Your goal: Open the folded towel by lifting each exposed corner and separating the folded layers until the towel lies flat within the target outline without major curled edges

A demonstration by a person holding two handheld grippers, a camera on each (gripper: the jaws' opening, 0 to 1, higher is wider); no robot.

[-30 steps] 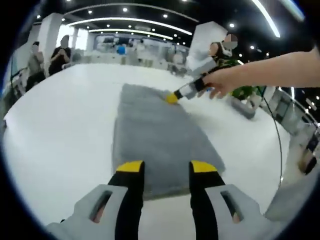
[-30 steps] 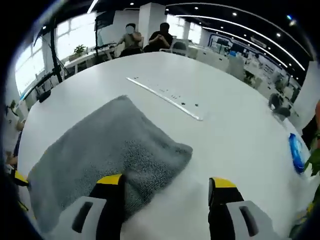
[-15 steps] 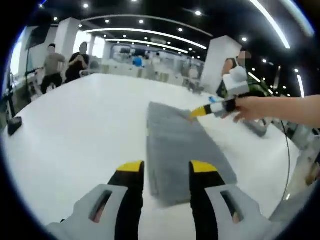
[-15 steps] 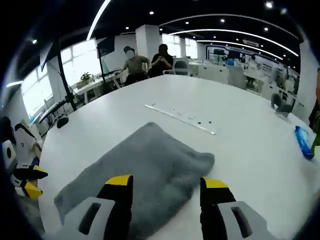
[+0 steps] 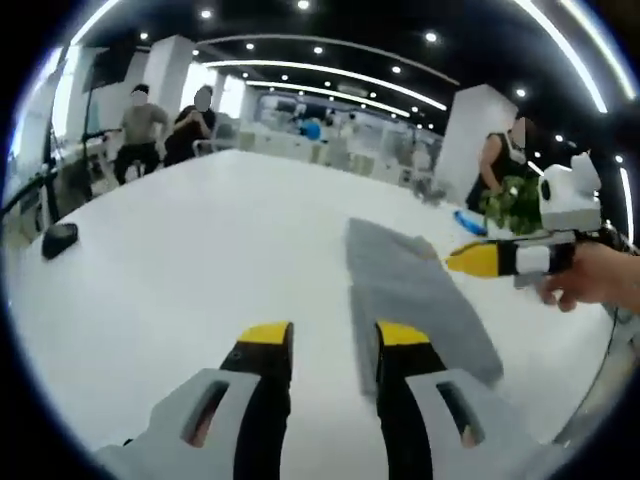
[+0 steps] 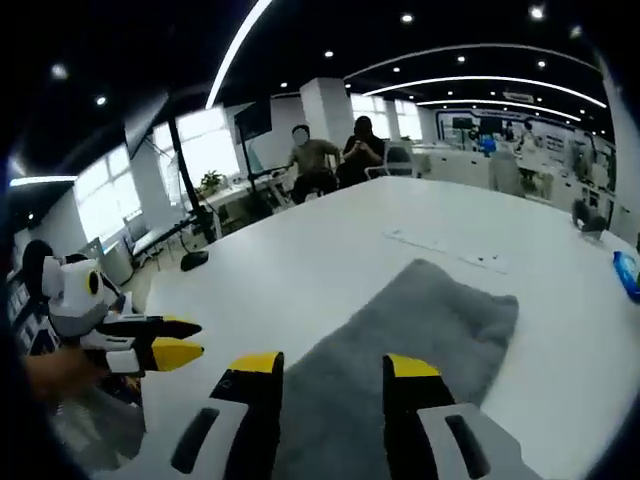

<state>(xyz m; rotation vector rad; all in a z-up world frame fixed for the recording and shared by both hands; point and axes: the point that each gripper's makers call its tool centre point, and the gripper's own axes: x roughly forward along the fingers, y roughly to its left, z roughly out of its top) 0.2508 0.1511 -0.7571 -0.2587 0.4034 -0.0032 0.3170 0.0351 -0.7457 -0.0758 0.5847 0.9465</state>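
From my left gripper (image 5: 325,340) I see both yellow-tipped jaws standing apart with only bare table between them, so it is open and holding nothing. The grey towel (image 5: 415,295) lies just ahead and to the right of the right-hand jaw, a long folded strip running away across the white table (image 5: 180,260). My right gripper (image 5: 470,260) comes in from the right above the towel's far side, a hand (image 5: 605,285) wrapped round it; from this angle I cannot tell how its jaws stand.

In the right gripper view, the right gripper (image 6: 325,365) shows its jaws parted, empty, with the towel (image 6: 410,350) spread flat beneath and beyond them. The left gripper (image 6: 175,340) sits off the towel's left edge, tips pointing toward it. A blue packet (image 6: 628,275) lies at the table's (image 6: 330,250) far right. People (image 6: 335,155) sit beyond the table's far end.
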